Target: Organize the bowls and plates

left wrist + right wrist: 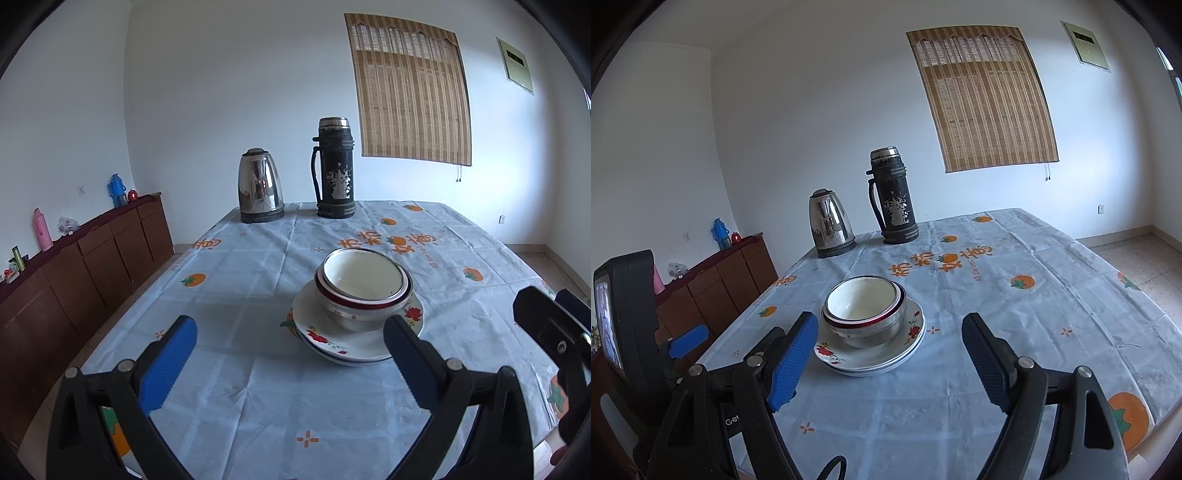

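Observation:
A stack of nested white bowls (pixel 364 288) with red rims sits on stacked flowered plates (pixel 332 341) in the middle of the table; the stack also shows in the right wrist view (pixel 864 306) on the plates (pixel 871 360). My left gripper (pixel 290 341) is open and empty, above the table, just in front and left of the stack. My right gripper (pixel 890 338) is open and empty, in front of the stack. The left gripper's body shows at the left edge of the right wrist view (pixel 628 317); the right gripper's body shows at the right edge of the left wrist view (pixel 554 325).
A steel kettle (pixel 260 186) and a worn black thermos (pixel 334 170) stand at the table's far edge. A blue patterned cloth (pixel 258 266) covers the table. A brown sideboard (pixel 92 262) with bottles runs along the left wall.

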The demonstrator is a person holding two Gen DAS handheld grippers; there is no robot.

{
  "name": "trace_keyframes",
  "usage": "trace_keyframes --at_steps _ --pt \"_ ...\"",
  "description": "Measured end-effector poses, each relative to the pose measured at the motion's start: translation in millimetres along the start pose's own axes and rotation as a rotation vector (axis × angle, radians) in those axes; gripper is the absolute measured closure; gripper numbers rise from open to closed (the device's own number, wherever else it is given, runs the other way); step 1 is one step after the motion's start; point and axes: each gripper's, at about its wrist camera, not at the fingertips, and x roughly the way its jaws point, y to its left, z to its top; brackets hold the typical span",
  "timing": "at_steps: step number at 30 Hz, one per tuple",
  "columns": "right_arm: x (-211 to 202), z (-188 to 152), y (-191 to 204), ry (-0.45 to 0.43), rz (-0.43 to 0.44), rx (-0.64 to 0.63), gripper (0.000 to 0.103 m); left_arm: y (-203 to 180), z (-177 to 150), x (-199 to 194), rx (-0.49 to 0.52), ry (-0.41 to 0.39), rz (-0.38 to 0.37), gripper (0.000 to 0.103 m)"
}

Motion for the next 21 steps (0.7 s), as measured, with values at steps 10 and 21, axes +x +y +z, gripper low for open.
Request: trace_keyframes --at_steps 10,21 --pt "-0.8 -0.3 -1.7 -0.002 -0.001 0.004 0.021 0.9 0.2 -6.0 -0.006 -0.012 -0.001 0.0" --pt "-2.6 -1.3 -1.5 -0.002 -0.002 0.011 0.021 0.2 1.2 -7.8 -0.006 -0.017 0.0 0.0"
